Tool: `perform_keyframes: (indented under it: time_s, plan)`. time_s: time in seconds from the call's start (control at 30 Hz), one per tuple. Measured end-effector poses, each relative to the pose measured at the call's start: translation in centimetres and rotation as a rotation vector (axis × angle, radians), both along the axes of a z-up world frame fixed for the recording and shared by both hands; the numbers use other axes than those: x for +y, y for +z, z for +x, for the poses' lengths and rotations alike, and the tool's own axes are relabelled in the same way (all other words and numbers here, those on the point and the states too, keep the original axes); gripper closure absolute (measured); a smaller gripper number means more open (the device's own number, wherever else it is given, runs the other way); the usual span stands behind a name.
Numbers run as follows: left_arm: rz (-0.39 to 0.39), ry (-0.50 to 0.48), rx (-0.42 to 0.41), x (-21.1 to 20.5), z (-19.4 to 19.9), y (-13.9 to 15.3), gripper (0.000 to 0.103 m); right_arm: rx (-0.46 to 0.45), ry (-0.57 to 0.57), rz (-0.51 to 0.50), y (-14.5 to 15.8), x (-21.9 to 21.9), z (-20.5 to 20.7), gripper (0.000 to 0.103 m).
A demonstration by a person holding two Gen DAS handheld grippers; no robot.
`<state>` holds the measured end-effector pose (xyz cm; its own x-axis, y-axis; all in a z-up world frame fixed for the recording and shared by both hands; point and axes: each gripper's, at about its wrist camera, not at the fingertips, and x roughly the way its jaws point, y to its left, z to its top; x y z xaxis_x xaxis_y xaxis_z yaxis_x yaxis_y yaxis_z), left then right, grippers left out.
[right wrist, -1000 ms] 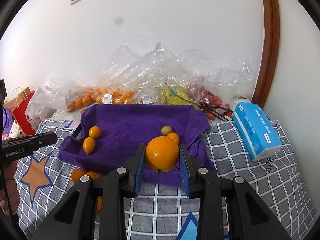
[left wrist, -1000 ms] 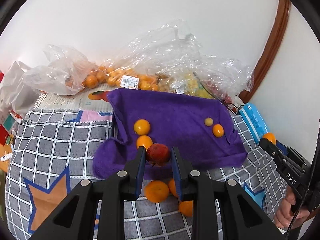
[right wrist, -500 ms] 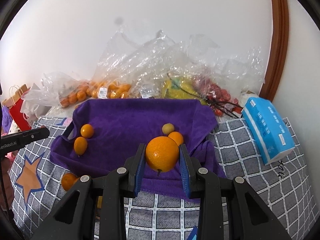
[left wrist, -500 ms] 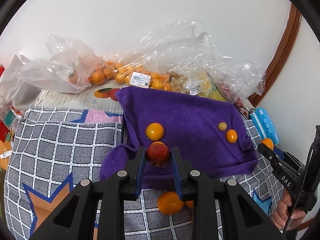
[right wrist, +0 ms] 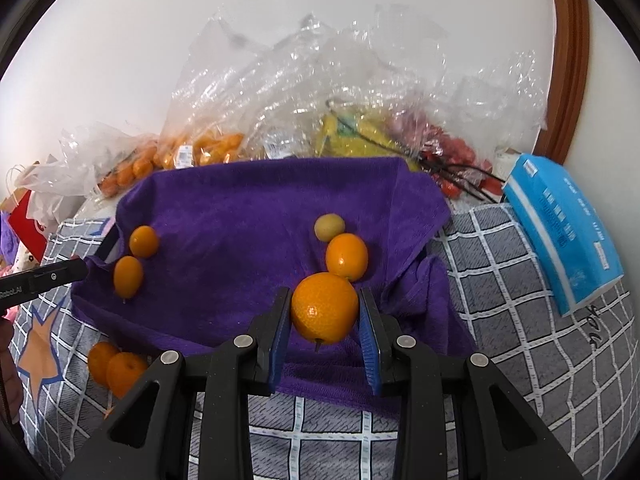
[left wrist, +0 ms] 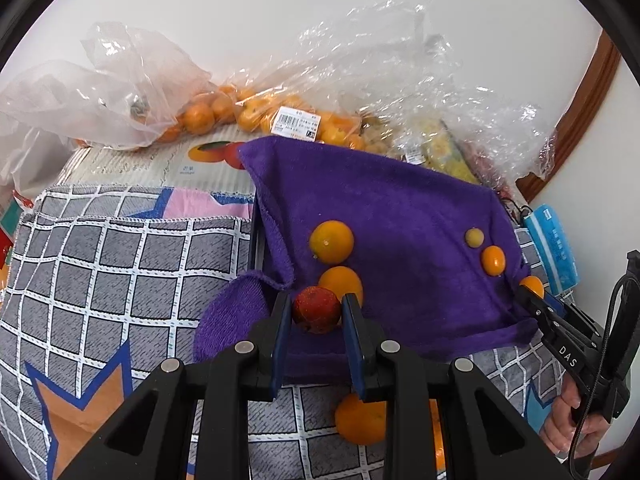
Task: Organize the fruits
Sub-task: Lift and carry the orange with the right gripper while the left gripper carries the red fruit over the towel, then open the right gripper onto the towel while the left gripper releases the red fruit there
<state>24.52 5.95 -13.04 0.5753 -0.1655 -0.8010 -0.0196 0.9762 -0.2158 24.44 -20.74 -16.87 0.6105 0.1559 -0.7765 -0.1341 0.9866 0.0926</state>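
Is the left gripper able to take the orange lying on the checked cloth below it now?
Probably not yet: the left gripper is shut on a red fruit, so its jaws are occupied; the orange itself lies uncovered.

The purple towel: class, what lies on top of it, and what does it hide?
On the purple towel lie two orange fruits at its left, plus a small yellow-green fruit touching another orange one. What it covers underneath cannot be seen.

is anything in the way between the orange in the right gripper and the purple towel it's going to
Nothing visible blocks it. The right gripper is shut on the orange right over the purple towel's near edge. The closest fruit, a small orange, lies just beyond it, with open cloth to the left.
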Motion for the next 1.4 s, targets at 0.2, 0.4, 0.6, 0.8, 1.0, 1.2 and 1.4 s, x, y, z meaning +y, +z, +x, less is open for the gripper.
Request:
perform_keyframes:
  time_s: [0.2, 0.4, 0.6, 0.8, 1.0, 1.2, 1.4]
  plan:
    - [-0.004, 0.009, 0.031, 0.2, 0.9, -1.3, 0.079, 0.029, 0.001, -0.004, -1.3, 0.0, 0.8, 0.071]
    - [-0.007, 0.014, 0.045, 0.3, 1.4, -2.0, 0.079, 0.05, 0.003, -0.009, -2.2, 0.1, 1.2, 0.071]
    - [0.006, 0.007, 0.054, 0.0, 1.6, -2.4, 0.079, 0.063, 0.009, -0.02, -2.7, 0.2, 1.5, 0.071]
    - [0.008, 0.011, 0.064, -0.2, 1.8, -2.7, 0.079, 0.069, 0.007, -0.021, -2.6, 0.2, 1.5, 0.071]
    - [0.004, 0.01, 0.069, -0.2, 1.8, -2.7, 0.079, 0.062, 0.001, -0.011, -2.0, 0.0, 1.2, 0.066]
    - [0.004, 0.005, 0.075, -0.3, 1.6, -2.7, 0.079, 0.049, -0.006, -0.014, -1.3, -0.2, 0.4, 0.066]
    - [-0.01, -0.001, 0.079, -0.3, 1.1, -2.2, 0.077, 0.04, -0.013, -0.012, -0.7, -0.4, -0.7, 0.066]
